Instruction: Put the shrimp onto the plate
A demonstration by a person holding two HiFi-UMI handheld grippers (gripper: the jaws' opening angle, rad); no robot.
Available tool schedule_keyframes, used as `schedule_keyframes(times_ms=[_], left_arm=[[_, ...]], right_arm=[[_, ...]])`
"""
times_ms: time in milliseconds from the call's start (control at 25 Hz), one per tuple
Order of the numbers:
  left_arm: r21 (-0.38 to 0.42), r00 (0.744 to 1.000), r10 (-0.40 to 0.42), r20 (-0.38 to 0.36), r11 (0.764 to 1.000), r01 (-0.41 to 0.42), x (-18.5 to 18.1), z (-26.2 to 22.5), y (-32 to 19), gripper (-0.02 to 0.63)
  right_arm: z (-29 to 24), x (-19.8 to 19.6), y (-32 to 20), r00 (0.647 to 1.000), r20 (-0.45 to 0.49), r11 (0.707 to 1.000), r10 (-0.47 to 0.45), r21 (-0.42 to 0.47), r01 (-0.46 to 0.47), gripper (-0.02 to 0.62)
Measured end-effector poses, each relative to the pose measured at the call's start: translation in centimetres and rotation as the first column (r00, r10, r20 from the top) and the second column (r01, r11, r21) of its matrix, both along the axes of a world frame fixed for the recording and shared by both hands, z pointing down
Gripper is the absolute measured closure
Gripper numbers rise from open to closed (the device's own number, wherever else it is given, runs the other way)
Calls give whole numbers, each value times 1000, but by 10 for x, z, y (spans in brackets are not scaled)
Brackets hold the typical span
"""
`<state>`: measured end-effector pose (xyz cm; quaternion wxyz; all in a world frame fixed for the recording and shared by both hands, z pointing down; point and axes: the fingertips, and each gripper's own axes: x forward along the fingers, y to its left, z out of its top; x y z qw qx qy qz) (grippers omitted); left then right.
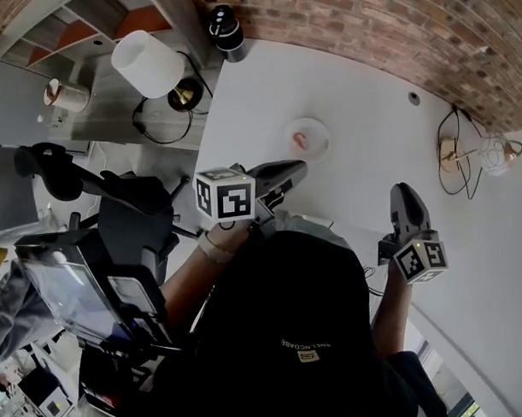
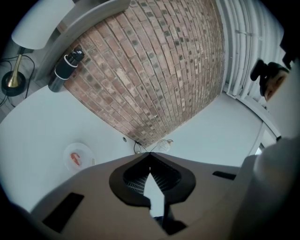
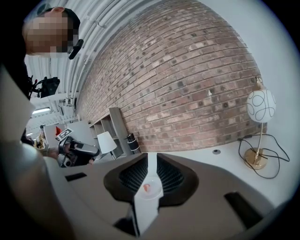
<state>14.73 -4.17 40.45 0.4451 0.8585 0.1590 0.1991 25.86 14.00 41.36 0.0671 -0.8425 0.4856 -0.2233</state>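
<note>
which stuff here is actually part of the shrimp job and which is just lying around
Part of the job:
- shrimp, already lying on the plate
- plate
- left gripper and right gripper, both empty

Just lying about:
- black bottle at the table's far corner
- white-shade lamp, off the table
- globe lamp by the brick wall

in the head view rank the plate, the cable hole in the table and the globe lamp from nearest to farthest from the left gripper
1. plate, just ahead of the left gripper.
2. cable hole, farther right and back.
3. globe lamp, far right.
</note>
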Motion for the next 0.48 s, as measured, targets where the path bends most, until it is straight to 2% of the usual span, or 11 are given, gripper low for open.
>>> schedule_keyframes(times_ms=[480], left_arm=[[1,999,-46,-3,999,46,-22,-7,-10,603]], right_arm=[[-7,-10,-20,998,-39,998,-54,-15,54,537]])
